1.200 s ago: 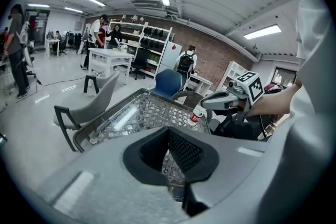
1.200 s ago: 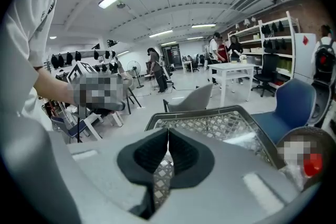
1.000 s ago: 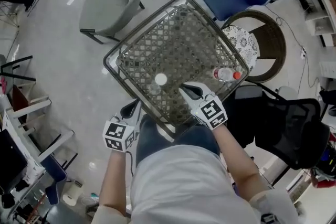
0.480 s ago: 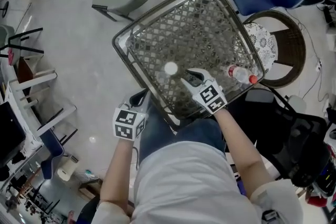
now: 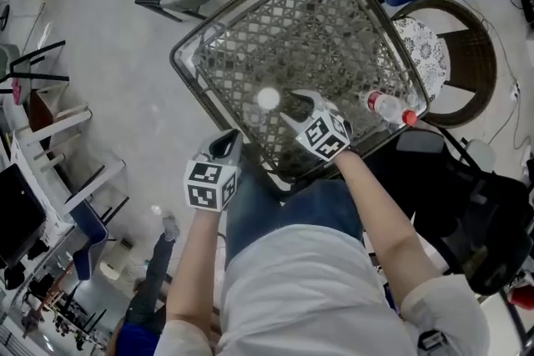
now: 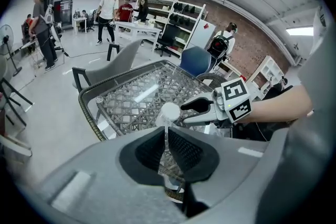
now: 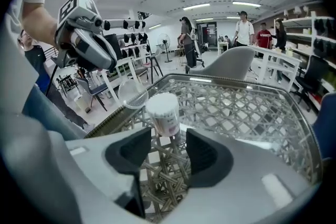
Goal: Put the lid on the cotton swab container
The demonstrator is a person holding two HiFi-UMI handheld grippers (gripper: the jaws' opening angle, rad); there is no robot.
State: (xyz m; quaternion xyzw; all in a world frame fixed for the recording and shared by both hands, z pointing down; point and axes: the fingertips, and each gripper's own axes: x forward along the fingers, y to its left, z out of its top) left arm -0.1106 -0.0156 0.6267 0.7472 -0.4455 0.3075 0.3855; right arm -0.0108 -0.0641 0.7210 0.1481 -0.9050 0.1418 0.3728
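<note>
Two grippers over the glass-and-wicker worktop point(image 5: 317, 21) here. The right gripper point(image 5: 299, 106) has its jaws wide and opening, with nothing pinched. The swab container point(image 7: 164, 113) stands upright on the worktop just past the tips, with its white top uncovered. The left gripper point(image 5: 229, 142) sits at the near edge, jaws nearly together on what looks like the clear lid point(image 7: 131, 94), held off beside the container. A bottle point(image 5: 385, 107) lies near the right corner.
</note>
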